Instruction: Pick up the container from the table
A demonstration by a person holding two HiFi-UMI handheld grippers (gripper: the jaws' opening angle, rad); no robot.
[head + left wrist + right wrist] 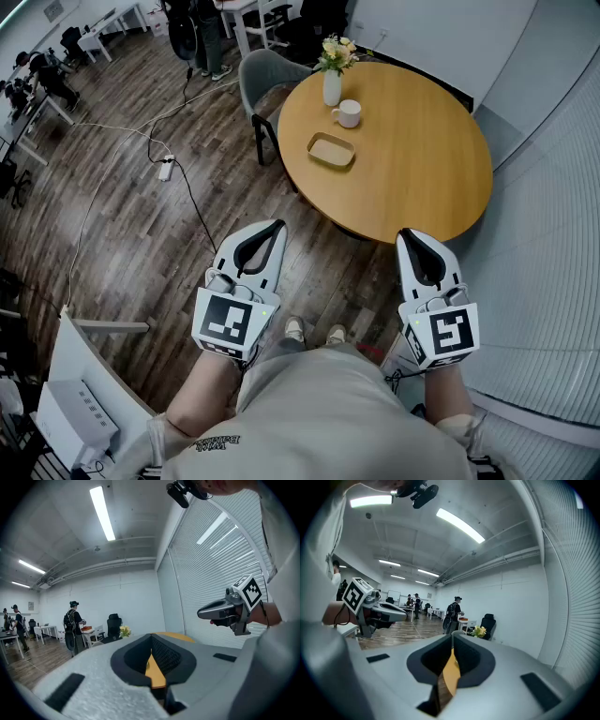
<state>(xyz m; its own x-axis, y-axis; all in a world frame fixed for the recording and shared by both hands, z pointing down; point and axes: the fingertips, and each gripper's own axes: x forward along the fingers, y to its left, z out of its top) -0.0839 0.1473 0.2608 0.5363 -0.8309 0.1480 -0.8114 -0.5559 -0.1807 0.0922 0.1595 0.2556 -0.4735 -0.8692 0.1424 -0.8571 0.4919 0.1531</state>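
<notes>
The left gripper (277, 225) and right gripper (407, 234) are hovering at waist height, jaws pressed together on nothing, likely because the person is standing short of the table (427, 164). The container (331, 150) is lying at twelve o'clock, well out of reach, with a mug (348, 113) just beyond.

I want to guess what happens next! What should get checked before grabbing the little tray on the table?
1. Tan tray found on the round table: ok.
2. Tray looks empty: ok.
3. Mug and flower vase stand apart from it: ok.
4. Left gripper jaws open: not ok, shut, empty.
5. Right gripper jaws open: not ok, shut, empty.
6. Grippers near the tray: not ok, both well short.
</notes>
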